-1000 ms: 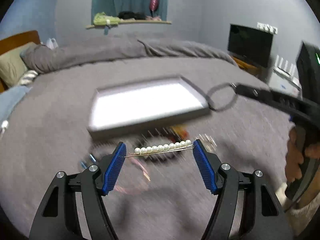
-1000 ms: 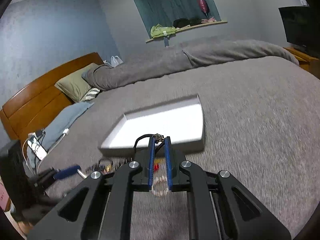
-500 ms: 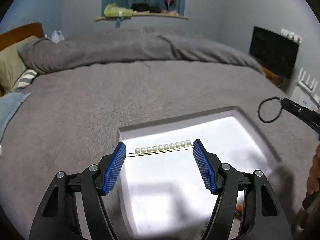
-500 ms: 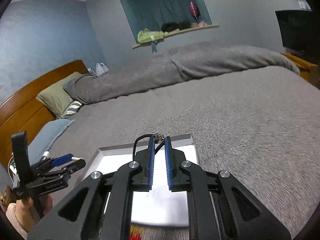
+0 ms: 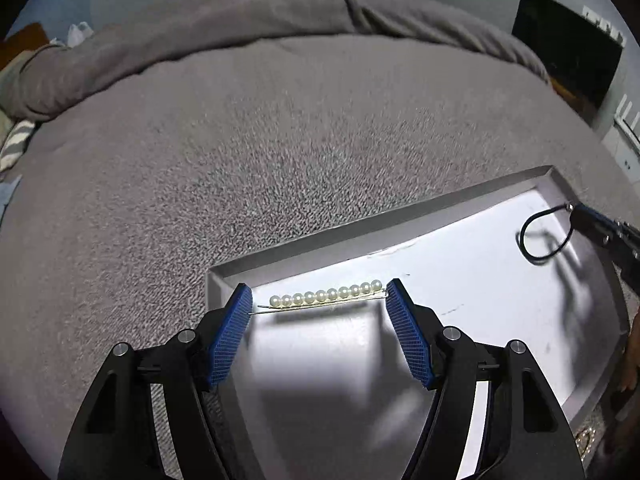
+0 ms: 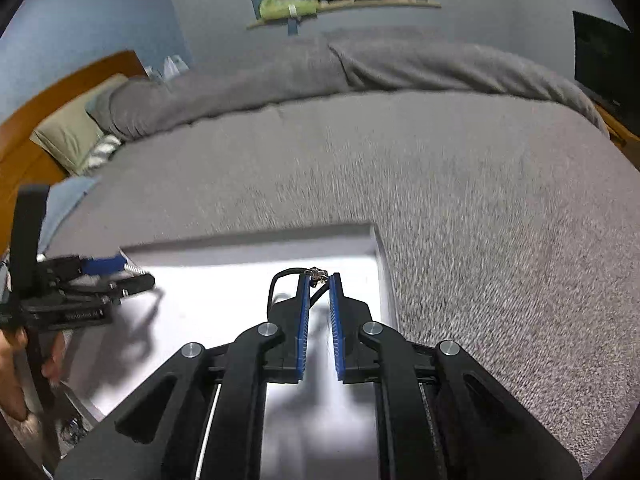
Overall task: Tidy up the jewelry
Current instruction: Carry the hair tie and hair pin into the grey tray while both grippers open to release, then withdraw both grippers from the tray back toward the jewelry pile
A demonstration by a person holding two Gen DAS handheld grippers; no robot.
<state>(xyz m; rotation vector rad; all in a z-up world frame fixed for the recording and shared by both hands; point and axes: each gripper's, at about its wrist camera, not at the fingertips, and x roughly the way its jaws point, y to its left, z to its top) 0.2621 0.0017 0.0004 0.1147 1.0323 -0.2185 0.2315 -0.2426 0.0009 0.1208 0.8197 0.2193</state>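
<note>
My left gripper (image 5: 319, 300) is shut on a pearl hair pin (image 5: 325, 297), held crosswise by its ends just above the far left corner of a white tray (image 5: 304, 258). My right gripper (image 6: 319, 280) is shut on a black cord bracelet (image 6: 280, 280) with a small metal clasp, held over the tray's (image 6: 248, 245) far right corner. The bracelet loop (image 5: 538, 236) and right gripper tip (image 5: 600, 228) show at the right of the left wrist view. The left gripper (image 6: 116, 272) shows at the left of the right wrist view.
The tray lies on a grey bedspread (image 5: 280, 140). A folded grey duvet (image 6: 320, 68) and pillows (image 6: 68, 136) lie at the far end. A dark TV (image 5: 568, 60) stands to the right. Loose jewelry (image 5: 584, 438) lies by the tray's near edge.
Both grippers have moved forward from the loose jewelry and lowered over the tray, each keeping its item. The left now hangs over the far left corner, the right over the far right corner.
</note>
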